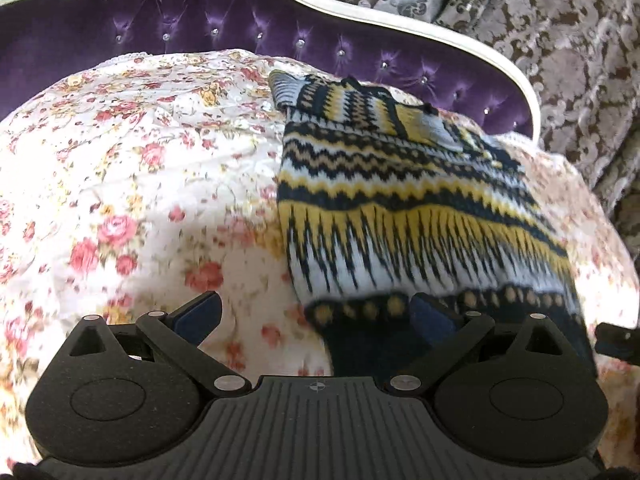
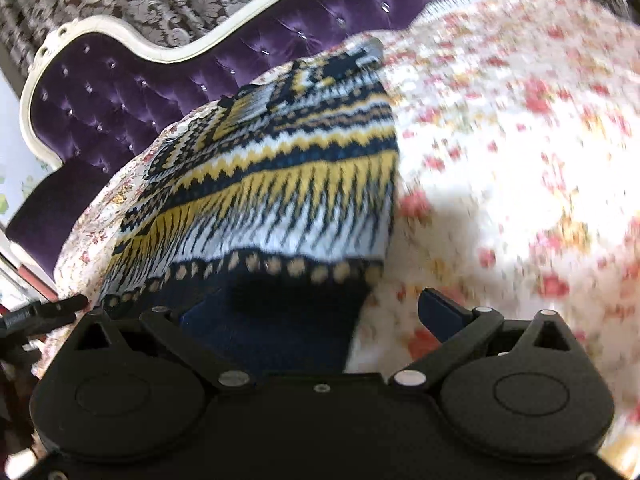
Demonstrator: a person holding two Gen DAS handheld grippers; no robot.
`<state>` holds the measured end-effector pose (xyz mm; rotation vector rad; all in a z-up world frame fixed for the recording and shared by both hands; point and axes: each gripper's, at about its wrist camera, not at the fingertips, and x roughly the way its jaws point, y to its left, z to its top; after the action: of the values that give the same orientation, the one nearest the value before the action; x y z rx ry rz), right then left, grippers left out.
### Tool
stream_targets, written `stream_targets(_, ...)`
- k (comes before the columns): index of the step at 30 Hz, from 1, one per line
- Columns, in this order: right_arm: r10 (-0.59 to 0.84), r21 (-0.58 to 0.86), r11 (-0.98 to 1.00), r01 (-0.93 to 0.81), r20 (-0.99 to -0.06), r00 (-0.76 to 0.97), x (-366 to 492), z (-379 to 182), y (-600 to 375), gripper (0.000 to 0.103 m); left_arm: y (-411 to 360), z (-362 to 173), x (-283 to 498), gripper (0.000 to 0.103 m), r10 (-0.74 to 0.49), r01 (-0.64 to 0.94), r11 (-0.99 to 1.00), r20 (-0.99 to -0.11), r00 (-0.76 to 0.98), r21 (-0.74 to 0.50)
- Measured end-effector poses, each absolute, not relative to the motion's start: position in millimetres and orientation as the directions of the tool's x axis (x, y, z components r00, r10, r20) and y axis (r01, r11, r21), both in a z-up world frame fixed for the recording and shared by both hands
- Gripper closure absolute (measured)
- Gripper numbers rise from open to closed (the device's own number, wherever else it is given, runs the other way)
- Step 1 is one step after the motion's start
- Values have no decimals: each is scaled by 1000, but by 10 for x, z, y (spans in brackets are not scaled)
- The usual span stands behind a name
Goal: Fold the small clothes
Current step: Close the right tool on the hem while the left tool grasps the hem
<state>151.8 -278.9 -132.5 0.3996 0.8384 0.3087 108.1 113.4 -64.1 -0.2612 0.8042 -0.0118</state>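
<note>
Knitted sweater [image 1: 400, 184] lies part-folded on the floral bedspread [image 1: 140, 160]; left gripper [image 1: 316, 316] and right gripper [image 2: 316, 312] gape wide at its hem, final fold remaining.

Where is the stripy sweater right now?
The stripy sweater lies on the flowery bedspread, in front of the purple headboard. Its dark hem sits between the open left gripper and right gripper.
</note>
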Motion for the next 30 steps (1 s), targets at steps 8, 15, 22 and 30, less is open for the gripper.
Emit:
stream_targets(8, 498, 560, 820, -117, -599, 627, 1463, -1432, -2818, 0, 940, -748, 950, 9, -158, -38, 967, -714, 682, -251)
stream_targets(15, 503, 580, 806, -114, -573, 647, 1495, -1425, -2795, 32, 823, -749, 923, 10, -195, 2, 965, -708, 678, -264)
stream_targets(22, 534, 610, 783, -122, -558, 635, 1480, -1471, -2761, 61, 750, -751, 926, 13, -226, 27, 959, -705, 672, -281)
stream_targets(30, 512, 591, 798, -115, -565, 647, 1453, -1452, -2747, 89, 814, -738, 930, 89, -201, -2, 960, -698, 688, -278)
